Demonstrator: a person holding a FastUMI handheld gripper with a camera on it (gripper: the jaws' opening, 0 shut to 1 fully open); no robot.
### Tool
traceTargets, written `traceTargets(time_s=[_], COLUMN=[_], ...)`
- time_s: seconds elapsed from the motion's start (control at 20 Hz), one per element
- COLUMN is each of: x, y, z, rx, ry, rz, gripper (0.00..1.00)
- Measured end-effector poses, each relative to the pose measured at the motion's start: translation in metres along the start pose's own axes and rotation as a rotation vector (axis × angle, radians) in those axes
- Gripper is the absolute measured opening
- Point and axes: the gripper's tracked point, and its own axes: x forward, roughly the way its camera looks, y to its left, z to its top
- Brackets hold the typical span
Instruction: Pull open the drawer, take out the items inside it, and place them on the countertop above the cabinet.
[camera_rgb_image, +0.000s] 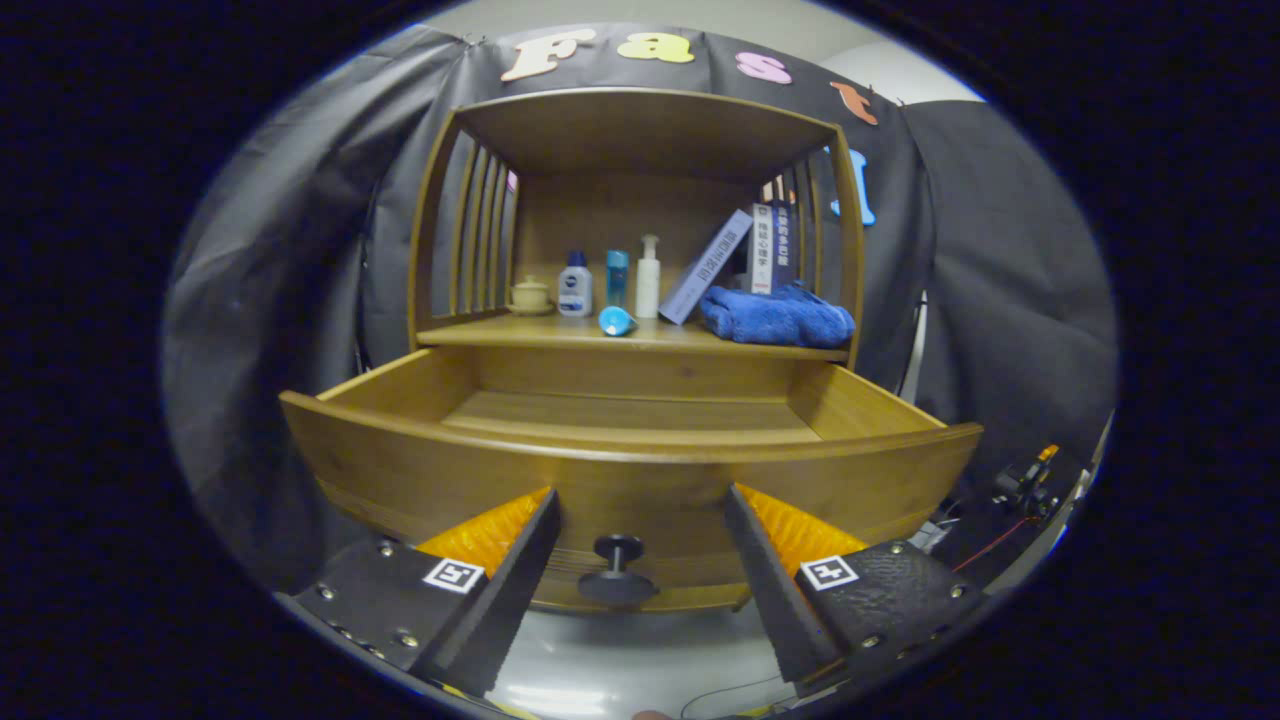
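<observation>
— The drawer?
— Wood, smooth with a soft satin sheen; its knob looks matt, like the hand-held gripper, fingers spread either side of that knob, touching nothing.
— Above the drawer?
— Fluffy cloth towel, glossy plastic bottles, paper-covered books — a glazed ceramic cup.

Gripper: ribbed pads, square markers, seemingly four screws each.

Leaning grey book, left of folded blue towel: spine print, unreadable.
Upright white book, behind towel: spine characters, illegible.
Gripper, fingers apart flanking black drawer knob: square black-and-white code tags, no wording.
</observation>
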Motion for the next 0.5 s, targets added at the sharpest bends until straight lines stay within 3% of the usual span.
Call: traceTargets(time_s=[0.2,0.25,0.5], x=[0.004,-0.013,0.012], y=[0.005,-0.003,0.015], z=[-0.008,-0.009,-0.064], rx=[-0.092,-0.088,0.023], ry=[-0.039,-0.036,0.135], rz=[-0.007,0.004,0.060], gripper=[1.00,1.00,1.00])
